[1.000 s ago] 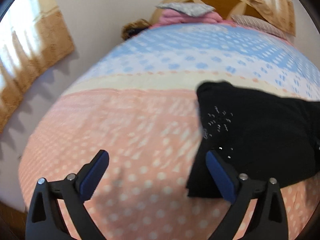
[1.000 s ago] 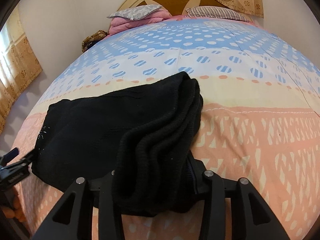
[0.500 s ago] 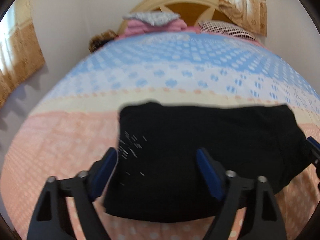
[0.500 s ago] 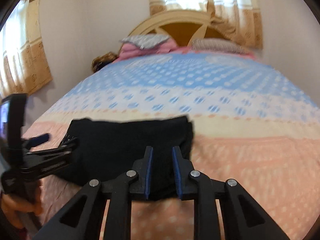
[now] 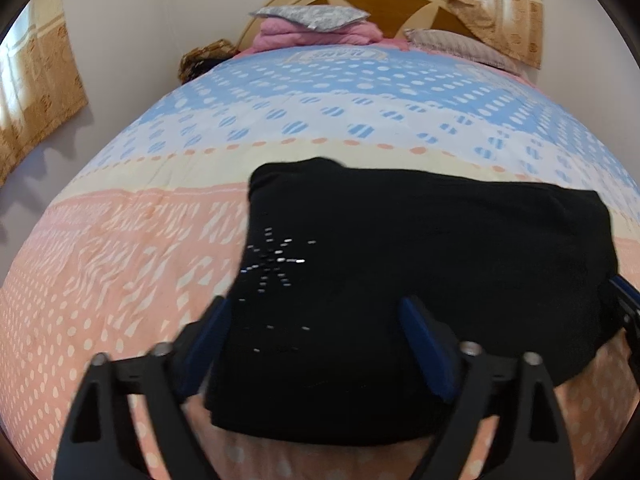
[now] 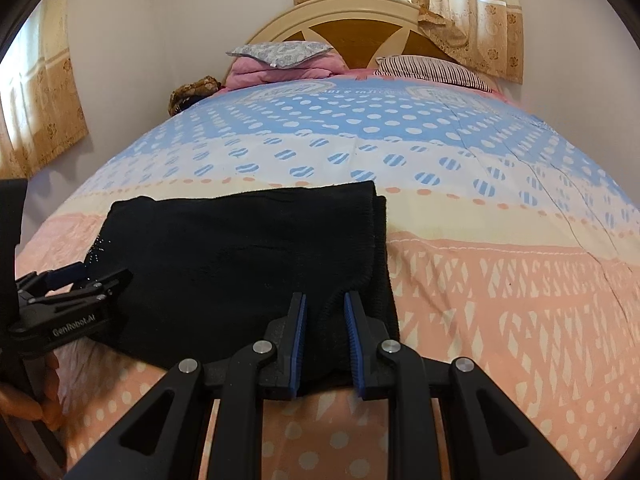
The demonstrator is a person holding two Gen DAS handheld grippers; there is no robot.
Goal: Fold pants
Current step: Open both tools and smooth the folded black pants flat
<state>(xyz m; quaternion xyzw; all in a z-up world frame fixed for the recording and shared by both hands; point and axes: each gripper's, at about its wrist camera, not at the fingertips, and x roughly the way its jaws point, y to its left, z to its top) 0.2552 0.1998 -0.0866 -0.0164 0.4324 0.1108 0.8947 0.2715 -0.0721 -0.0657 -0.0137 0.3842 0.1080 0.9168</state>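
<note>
Black pants [image 5: 420, 280] lie folded into a flat rectangle on the bed [image 5: 120, 280], on the pink band of the dotted bedspread with the far edge reaching onto the cream stripe; a sparkly star motif [image 5: 276, 260] sits near the pants' left edge.

Left gripper [image 5: 316, 320] is at the left end of the pants, jaws spread wide and opening; left blue pad [image 5: 208, 344] is just off the pants' left edge over the bedspread, right pad [image 5: 424, 344] is over the black cloth; fabric lies between the pads, nothing squeezed, gripper released; in the right wrist view the left gripper [image 6: 86, 272] comes in from the left frame edge at the pants' [image 6: 248, 264] left end, with a hand [image 6: 28, 400] on its handle at the lower left.

Right gripper [image 6: 324, 304] is at the near right corner of the pants, by the stacked folded edges; jaws narrow, a small gap between the blue pads [image 6: 300, 336]; black cloth shows in that gap, but cannot tell whether the pads actually press on it or just hover above.

Far end of the bed: pink blanket pile [image 6: 280, 68] with a grey pillow on top, striped pillow [image 6: 432, 70] to its right, wooden headboard [image 6: 360, 28] behind; curtains [image 6: 460, 8] at upper right.
</note>
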